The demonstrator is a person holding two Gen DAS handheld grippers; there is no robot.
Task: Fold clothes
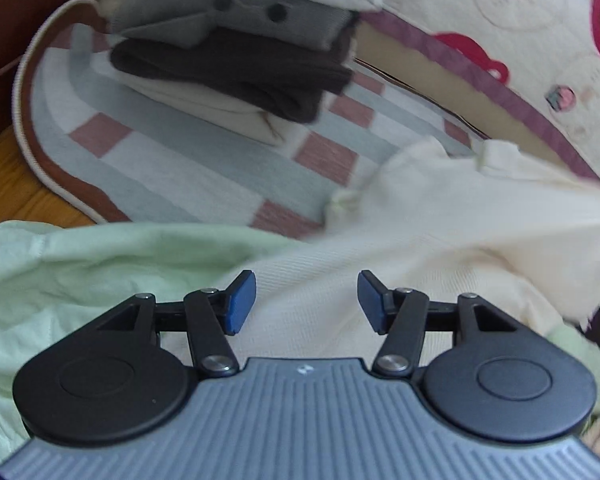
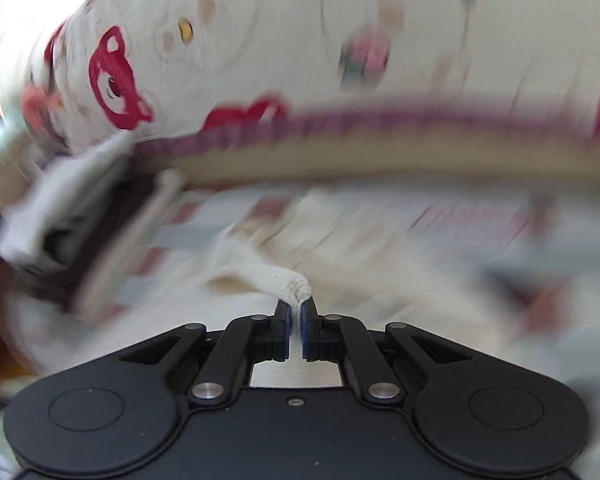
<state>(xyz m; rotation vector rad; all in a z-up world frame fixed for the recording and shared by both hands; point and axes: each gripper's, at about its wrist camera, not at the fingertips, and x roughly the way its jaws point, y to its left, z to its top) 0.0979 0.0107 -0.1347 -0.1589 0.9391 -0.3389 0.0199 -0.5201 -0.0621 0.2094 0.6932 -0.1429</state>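
A cream knit garment [image 1: 440,236] lies spread over the checked blanket [image 1: 188,160], stretched toward the right edge of the left wrist view. My left gripper [image 1: 306,300] hovers just above it, open, its blue pads [image 1: 242,300] apart with only cloth beneath them. In the blurred right wrist view my right gripper [image 2: 297,312] is shut on a bunched edge of the cream garment [image 2: 288,284], whose folded rim sticks out above the fingertips. A pale green garment [image 1: 80,276] lies crumpled at the lower left.
A stack of folded clothes [image 1: 236,52], white, grey, brown and cream, sits at the back of the blanket. A quilt with red bear prints [image 1: 520,20] rises behind on the right. Wooden floor [image 1: 8,184] shows at the left past the blanket's rounded edge.
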